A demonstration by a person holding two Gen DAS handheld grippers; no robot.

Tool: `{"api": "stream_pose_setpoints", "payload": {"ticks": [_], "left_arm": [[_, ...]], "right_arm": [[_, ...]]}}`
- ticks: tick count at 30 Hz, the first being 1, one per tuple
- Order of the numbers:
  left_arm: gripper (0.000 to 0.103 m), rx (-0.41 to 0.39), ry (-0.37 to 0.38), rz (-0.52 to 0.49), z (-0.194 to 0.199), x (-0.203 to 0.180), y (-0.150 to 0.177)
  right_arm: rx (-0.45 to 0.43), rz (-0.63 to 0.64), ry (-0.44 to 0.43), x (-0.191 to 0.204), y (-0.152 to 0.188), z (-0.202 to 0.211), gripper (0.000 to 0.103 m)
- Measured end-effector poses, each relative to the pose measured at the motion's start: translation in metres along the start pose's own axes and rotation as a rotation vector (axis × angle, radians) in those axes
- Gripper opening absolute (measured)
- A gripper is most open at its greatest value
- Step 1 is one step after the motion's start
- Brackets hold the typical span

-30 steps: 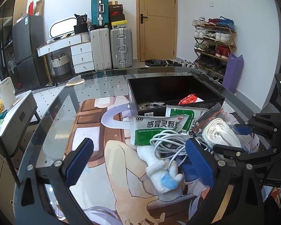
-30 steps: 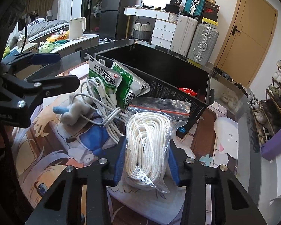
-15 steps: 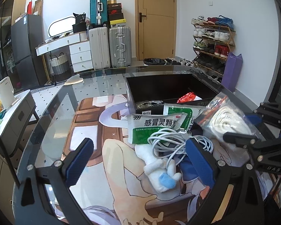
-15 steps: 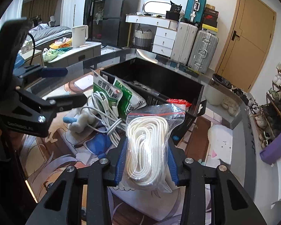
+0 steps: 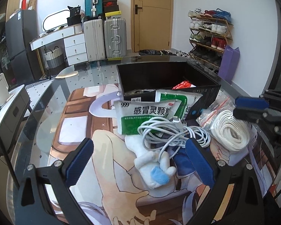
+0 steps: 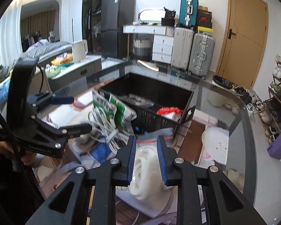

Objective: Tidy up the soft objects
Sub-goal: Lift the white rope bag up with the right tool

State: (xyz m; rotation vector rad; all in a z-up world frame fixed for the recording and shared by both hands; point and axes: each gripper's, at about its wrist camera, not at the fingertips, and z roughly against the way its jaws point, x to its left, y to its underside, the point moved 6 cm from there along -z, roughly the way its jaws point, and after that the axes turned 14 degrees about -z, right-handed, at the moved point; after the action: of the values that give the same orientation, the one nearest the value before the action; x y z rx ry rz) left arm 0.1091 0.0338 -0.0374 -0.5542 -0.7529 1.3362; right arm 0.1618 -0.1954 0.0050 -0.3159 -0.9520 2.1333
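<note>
Right gripper (image 6: pixel 145 155) clamped narrow on bagged white rope (image 6: pixel 146 170), lifted at 5 o'clock of black box (image 5: pixel 206 91). Left gripper (image 5: pixel 138 161) wide, empty. Box holds a red packet (few others); sachets (image 5: pixel 140 116), cable (image 5: pixel 170 135), plush (image 5: pixel 151 166) remain outside.

**A lived-in home**

This is a home: a glass dining table (image 5: pixel 46 101) in the near room, suitcases (image 5: pixel 113 37) stacked by a wooden door (image 5: pixel 152 15) at the far wall, a shoe rack (image 5: pixel 208 35) far right, a fridge (image 6: pixel 115 26) and an unmade bed (image 6: pixel 46 47) far left.
</note>
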Motion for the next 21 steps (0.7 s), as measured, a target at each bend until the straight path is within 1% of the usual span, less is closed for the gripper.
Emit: {"api": "stream_pose_setpoints", "payload": {"ticks": [3,5,6,7,8,9,11,13,15,18,21], "left_arm": [[0.099,-0.001,0.000,-0.005,0.000,-0.001,0.000],[0.099,-0.001,0.000,-0.005,0.001,-0.001,0.000],[0.099,0.000,0.000,-0.005,0.001,-0.002,0.000],[0.099,0.001,0.000,-0.004,0.001,-0.001,0.000],[0.099,0.002,0.001,-0.002,0.001,-0.002,0.000],[0.099,0.002,0.001,-0.001,0.001,-0.002,0.000],[0.099,0.001,0.001,0.000,0.002,-0.002,-0.001],[0.099,0.002,0.001,-0.001,0.001,-0.001,-0.001],[0.099,0.003,0.001,0.000,0.002,-0.002,-0.001],[0.099,0.004,0.003,0.000,0.002,-0.001,0.000],[0.099,0.005,0.003,-0.001,0.002,-0.001,0.000]], "right_arm": [[0.046,0.015,0.014,0.000,0.007,-0.010,0.023],[0.070,0.014,0.040,-0.003,0.011,-0.015,0.030],[0.075,0.012,0.046,-0.005,0.012,-0.018,0.034],[0.083,0.013,0.049,-0.006,0.014,-0.019,0.042],[0.086,0.015,0.060,-0.008,0.016,-0.021,0.046],[0.093,0.024,0.068,-0.008,0.018,-0.022,0.052],[0.093,0.034,0.079,-0.009,0.020,-0.024,0.058],[0.102,0.038,0.092,-0.011,0.022,-0.027,0.072],[0.116,0.052,0.099,-0.011,0.024,-0.031,0.075],[0.143,0.077,0.086,-0.005,0.029,-0.036,0.075],[0.163,0.119,0.099,0.000,0.036,-0.041,0.075]]}}
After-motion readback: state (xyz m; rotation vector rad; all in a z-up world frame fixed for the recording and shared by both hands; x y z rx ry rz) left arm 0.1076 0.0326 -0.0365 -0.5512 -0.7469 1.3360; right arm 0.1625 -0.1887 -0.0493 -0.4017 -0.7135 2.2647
